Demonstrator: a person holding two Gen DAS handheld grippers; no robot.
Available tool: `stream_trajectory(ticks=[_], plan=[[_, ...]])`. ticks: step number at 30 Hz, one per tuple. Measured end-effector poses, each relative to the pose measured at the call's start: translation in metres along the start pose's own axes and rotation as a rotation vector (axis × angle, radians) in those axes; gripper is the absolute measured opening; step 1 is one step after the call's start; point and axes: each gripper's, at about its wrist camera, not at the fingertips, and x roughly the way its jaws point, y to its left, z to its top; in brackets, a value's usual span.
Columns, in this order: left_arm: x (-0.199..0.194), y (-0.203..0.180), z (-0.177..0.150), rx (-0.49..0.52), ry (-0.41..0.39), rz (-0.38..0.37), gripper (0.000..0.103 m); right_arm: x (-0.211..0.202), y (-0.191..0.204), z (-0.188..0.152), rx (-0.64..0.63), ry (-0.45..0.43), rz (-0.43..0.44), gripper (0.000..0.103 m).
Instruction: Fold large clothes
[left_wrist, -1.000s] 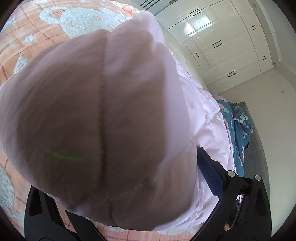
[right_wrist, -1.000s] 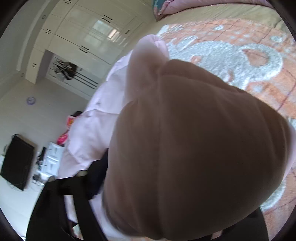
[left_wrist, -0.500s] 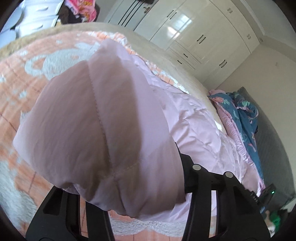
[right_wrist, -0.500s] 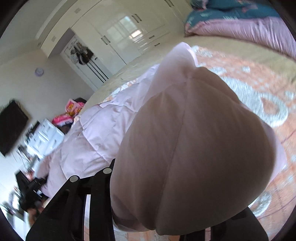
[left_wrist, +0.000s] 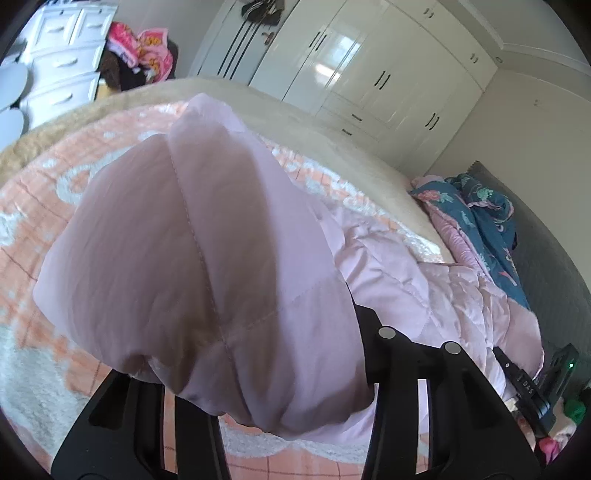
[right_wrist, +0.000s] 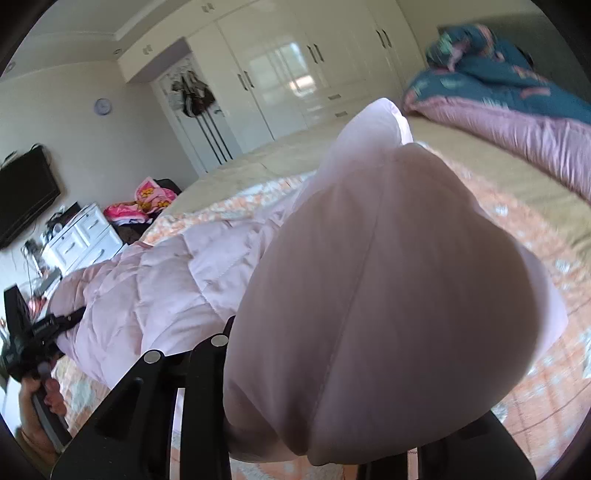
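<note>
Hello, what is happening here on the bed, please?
A person is folding a pale pink quilted puffer jacket on a bed with an orange and white patterned blanket. Each hand carries a black two-finger tool. The left tool and the right tool each have a puffy part of the jacket bunched between the fingers, with the jaws closing on it. The rest of the jacket lies on the blanket between them.
</note>
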Motion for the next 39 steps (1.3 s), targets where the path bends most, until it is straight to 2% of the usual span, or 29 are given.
stream_trajectory(ticks=[6, 13, 27, 39], plan=[[-0.031, -0.007, -0.006, 0.018, -0.029, -0.018, 0.034, -0.033, 0.018, -0.006, -0.068, -0.033, 0.016, 0.029], [-0.068, -0.017, -0.023, 0.073, -0.045, -0.021, 0.034, -0.069, 0.027, -0.021, -0.08, -0.053, 0.032, 0.028], [-0.103, -0.005, -0.065, 0.069, 0.004, 0.022, 0.034, -0.117, 0.023, -0.066, -0.051, -0.03, 0.024, 0.029], [-0.113, 0.012, -0.088, 0.054, 0.059, 0.058, 0.035, -0.126, 0.014, -0.095, 0.039, 0.036, 0.004, 0.03]])
